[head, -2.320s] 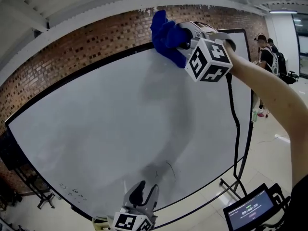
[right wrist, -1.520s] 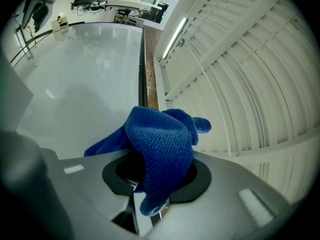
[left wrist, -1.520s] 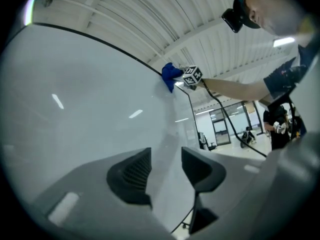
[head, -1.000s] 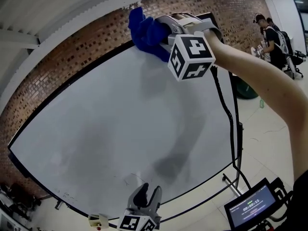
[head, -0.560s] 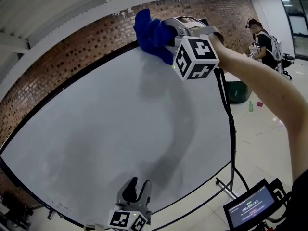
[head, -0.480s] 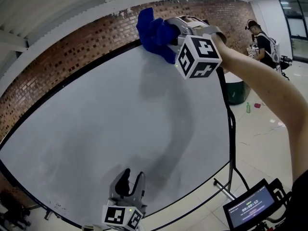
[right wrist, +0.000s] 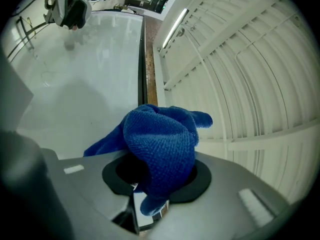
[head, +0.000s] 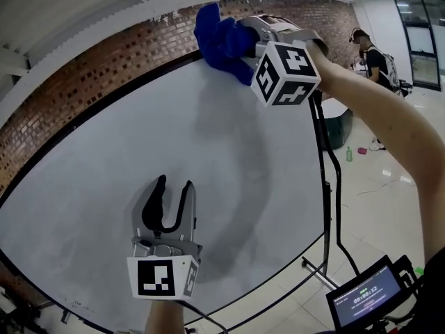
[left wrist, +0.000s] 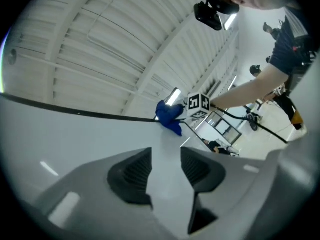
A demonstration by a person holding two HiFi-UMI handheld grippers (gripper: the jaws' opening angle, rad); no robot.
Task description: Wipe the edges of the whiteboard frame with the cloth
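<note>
Right gripper [head: 240, 39] is seen in the upper middle of the head view, and its jaws are closed on the blue cloth [head: 217, 35]. In the right gripper view the cloth [right wrist: 161, 143] is bunched between the two black pads and hangs out over them. The cloth is pressed against the top edge of the whiteboard [head: 139, 152], where the thin dark frame [right wrist: 141, 59] runs between the white surface and the brick wall [head: 83, 82]. A cube with square markers [head: 285, 74] is carried behind this gripper, and a bare forearm [head: 379, 113] reaches in from the right side of the frame.

The left gripper [head: 174, 186] is held in the lower left of the head view, in front of the white surface and well apart from the cloth. In the left gripper view its jaws are seen apart and they are closing; nothing is between them, only the whiteboard is seen through the gap. Whether the fingertips touch the surface cannot be told.

A black stand [head: 327, 207] is seen at the right edge of the whiteboard, and a small screen [head: 365, 303] in the lower right corner. A person [head: 372, 61] stands far at the upper right.
</note>
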